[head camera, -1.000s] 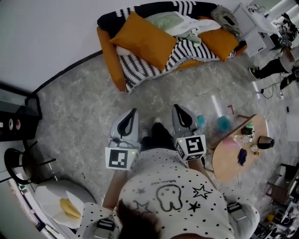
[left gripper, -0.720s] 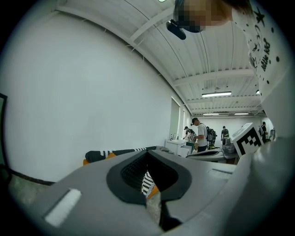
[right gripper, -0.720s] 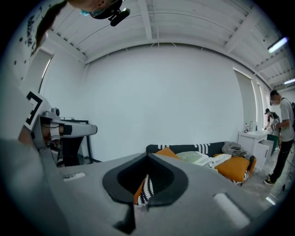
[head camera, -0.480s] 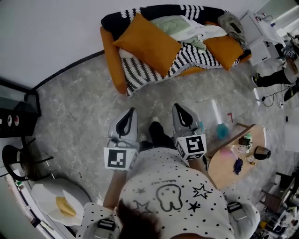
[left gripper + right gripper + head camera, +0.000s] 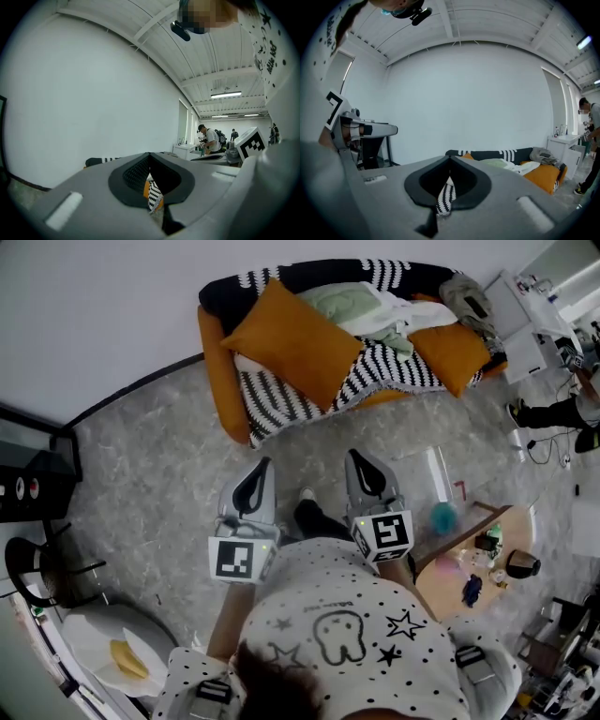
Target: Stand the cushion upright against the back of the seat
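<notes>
A large orange cushion [image 5: 292, 341] lies flat and askew on the left part of the sofa [image 5: 214, 352], over a black-and-white striped blanket [image 5: 375, 362]. A second orange cushion [image 5: 453, 351] lies at the sofa's right end [image 5: 543, 176]. My left gripper [image 5: 265, 462] and right gripper [image 5: 353, 454] are side by side over the floor, well short of the sofa and pointing toward it. Each is shut with nothing between its jaws. In the left gripper view [image 5: 150, 153] and the right gripper view [image 5: 450, 158], the fingertips meet and the striped blanket shows through the gap.
Pale green and white clothes [image 5: 361, 304] are heaped along the sofa back. A round wooden table [image 5: 483, 568] with small items stands to my right, with a turquoise object [image 5: 442, 516] beside it. A black stand [image 5: 28, 484] is at the left, and white desks [image 5: 530, 324] and people at the far right.
Both grippers have moved forward together toward the sofa, still shut. The round table and the floor clutter have slid back toward me in the head view.
</notes>
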Tool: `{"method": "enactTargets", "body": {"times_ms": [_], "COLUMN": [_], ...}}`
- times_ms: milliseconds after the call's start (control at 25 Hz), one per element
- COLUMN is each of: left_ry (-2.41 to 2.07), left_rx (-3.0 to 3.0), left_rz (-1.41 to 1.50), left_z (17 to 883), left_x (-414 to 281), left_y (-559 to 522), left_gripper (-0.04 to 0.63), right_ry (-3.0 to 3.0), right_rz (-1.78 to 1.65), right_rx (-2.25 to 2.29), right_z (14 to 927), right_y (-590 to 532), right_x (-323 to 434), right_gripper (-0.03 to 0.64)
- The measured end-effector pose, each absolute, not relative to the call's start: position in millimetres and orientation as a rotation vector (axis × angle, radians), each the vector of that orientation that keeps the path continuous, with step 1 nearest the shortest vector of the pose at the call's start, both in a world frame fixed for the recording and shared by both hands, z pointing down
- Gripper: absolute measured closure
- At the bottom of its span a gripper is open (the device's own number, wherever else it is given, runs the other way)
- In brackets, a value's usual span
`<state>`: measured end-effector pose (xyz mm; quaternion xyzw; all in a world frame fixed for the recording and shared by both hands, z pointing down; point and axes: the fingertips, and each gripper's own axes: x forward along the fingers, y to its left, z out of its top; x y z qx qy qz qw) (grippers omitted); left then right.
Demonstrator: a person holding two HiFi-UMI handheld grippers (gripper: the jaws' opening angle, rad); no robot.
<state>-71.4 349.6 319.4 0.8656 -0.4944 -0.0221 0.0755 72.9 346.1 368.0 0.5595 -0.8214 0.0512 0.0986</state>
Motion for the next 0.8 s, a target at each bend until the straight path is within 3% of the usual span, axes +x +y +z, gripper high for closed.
{"method": "enactTargets", "body": {"times_ms": [800], "left_ry": [-1.486], "left_rx": [2.61], "left_rz": [-0.122], "left_z": [313.5], "left_x": [6.7], "left_y": [301.2], "left_gripper": [0.597], "right_ry": [-2.473], "right_rz": [0.196], "right_rx": [1.657], "right_z": [376.9], "right_y": [298.0], "right_x": [139.5], "right_gripper": [0.615]}}
